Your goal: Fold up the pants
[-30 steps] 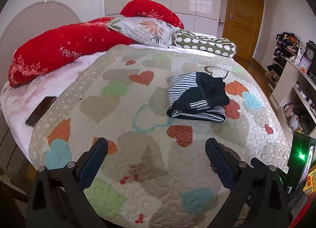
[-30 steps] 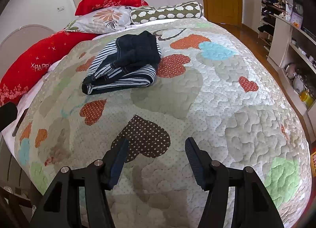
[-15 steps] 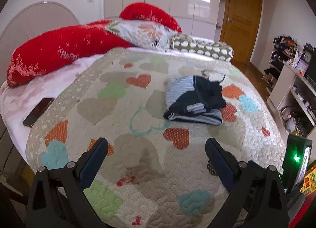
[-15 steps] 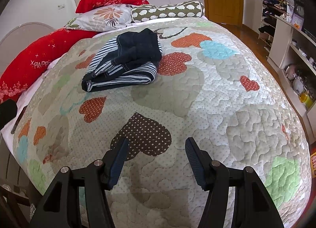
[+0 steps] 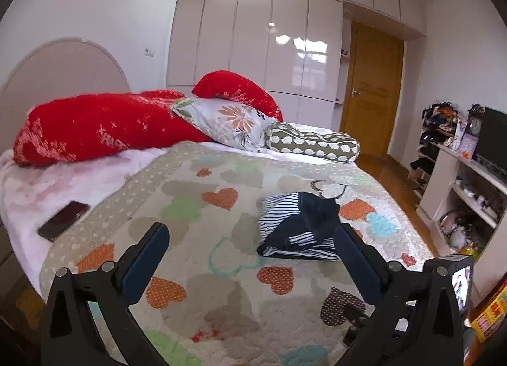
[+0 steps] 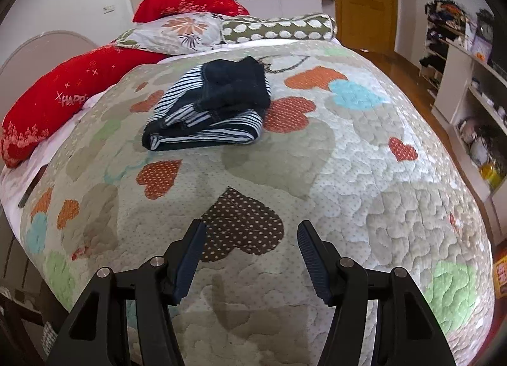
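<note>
The pants [image 5: 298, 226], dark navy with white stripes, lie folded in a compact bundle on the heart-patterned quilt [image 5: 202, 207], right of the bed's middle. They also show in the right wrist view [image 6: 212, 106], beyond the fingers. My left gripper [image 5: 250, 239] is open and empty, held above the quilt's near part, short of the bundle. My right gripper [image 6: 252, 233] is open and empty, above a brown dotted heart, well short of the pants. Neither gripper touches the cloth.
Red pillows [image 5: 95, 128], a floral pillow [image 5: 228, 122] and a dotted bolster [image 5: 313, 144] lie at the head. A phone [image 5: 63, 220] lies on the pink sheet at left. White shelves [image 5: 469, 192] stand right of the bed, a wooden door [image 5: 370, 90] behind.
The left gripper has tilted upward and drawn back, so more wall and wardrobe show. The right gripper has hardly moved. The folded pants stay in place.
</note>
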